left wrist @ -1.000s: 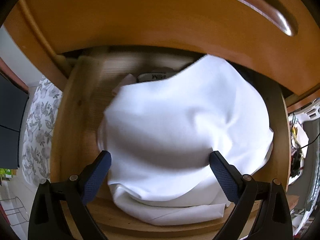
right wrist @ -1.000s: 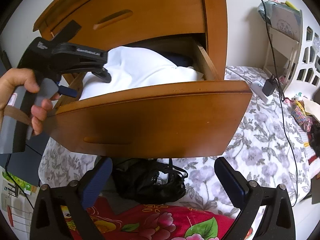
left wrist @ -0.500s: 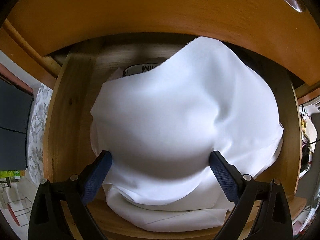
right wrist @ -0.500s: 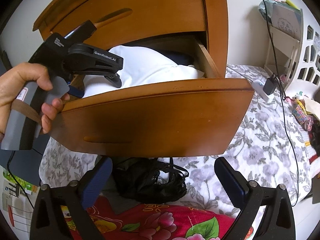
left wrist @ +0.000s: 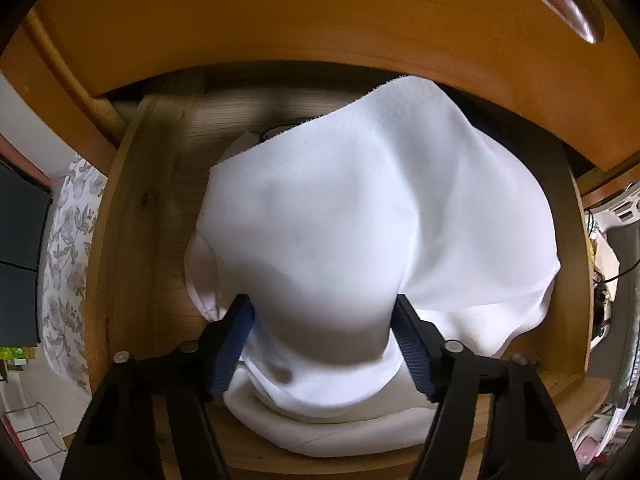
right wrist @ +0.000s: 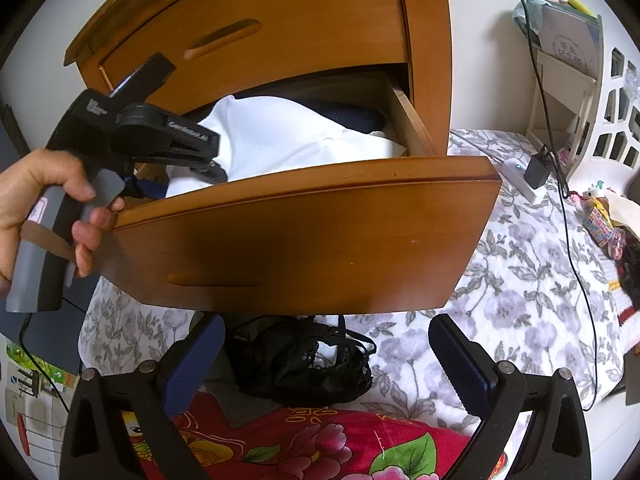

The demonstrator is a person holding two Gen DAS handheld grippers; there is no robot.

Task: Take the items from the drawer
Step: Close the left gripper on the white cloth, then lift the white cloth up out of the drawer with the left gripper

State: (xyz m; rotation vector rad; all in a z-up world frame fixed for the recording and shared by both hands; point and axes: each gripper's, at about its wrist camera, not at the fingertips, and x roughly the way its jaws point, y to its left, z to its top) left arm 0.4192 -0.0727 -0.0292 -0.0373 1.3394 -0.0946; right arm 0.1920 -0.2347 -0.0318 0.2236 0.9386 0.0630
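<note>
Two claws: left claw [left wrist: 322, 334] closing around white cloth [left wrist: 360, 220]; right claw [right wrist: 326, 354] apart over black garment [right wrist: 304, 364].

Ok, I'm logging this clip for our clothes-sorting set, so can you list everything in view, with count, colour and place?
white cloth: one, white, bunched in the open drawer
dark item: one, navy, behind the cloth in the drawer; kind unclear
drawer: one, brown wood, pulled out of the chest
chest: one, brown wood, closed drawer above
black lace garment: one, black, on the bed below the drawer
floral sheet: one, white and grey, on the bed
red floral fabric: one, red, near edge of the bed
charger and cable: one, black, on the bed's right
hand: one, gripping the left tool
left claw: closing around a fold of cloth
right claw: open, above the lace garment
</note>
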